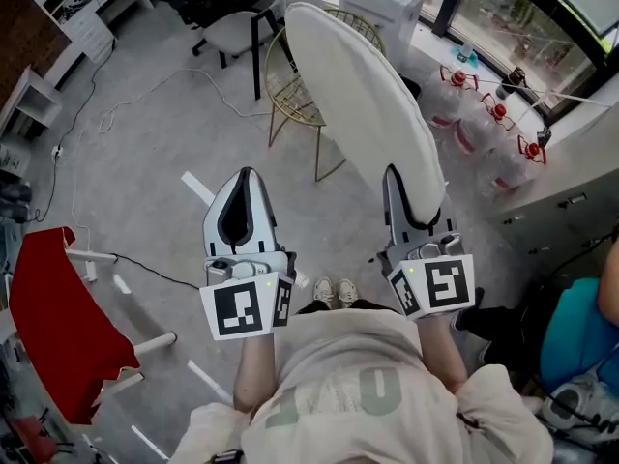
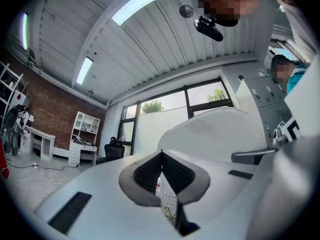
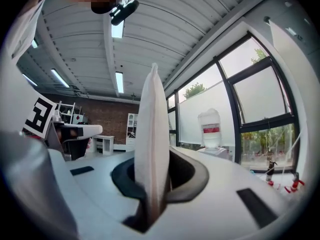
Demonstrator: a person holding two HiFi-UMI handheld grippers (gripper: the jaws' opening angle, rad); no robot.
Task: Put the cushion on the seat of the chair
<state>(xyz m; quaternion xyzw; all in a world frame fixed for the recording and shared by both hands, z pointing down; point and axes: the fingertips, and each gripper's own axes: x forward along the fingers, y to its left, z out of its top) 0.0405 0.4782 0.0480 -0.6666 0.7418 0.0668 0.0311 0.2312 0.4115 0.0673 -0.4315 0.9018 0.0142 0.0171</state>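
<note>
floor (image 1: pixel 145 133): grey | wall (image 2: pixel 55 116): red brick | windows (image 3: pixel 250 94): tall, dark-framed | ceiling (image 2: pixel 65 29): ribbed, strip lights (image 2: pixel 150 1) lit

The grey floor (image 1: pixel 145 191) carries a gold wire chair (image 1: pixel 290 95), a white cable (image 1: pixel 189 70) and a tape strip (image 1: pixel 198 189).

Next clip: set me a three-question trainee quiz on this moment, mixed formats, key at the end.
1. Multiple choice: what is the right gripper clamped on? A) a mug B) the cushion C) a book
2. True or false: the cushion already lies on the seat of the wire chair.
3. Fill in: the left gripper has its jaws ____, with nothing between them.

Key: 1 B; 2 false, it is held edge-up in the air, short of the chair; 3 shut.
</note>
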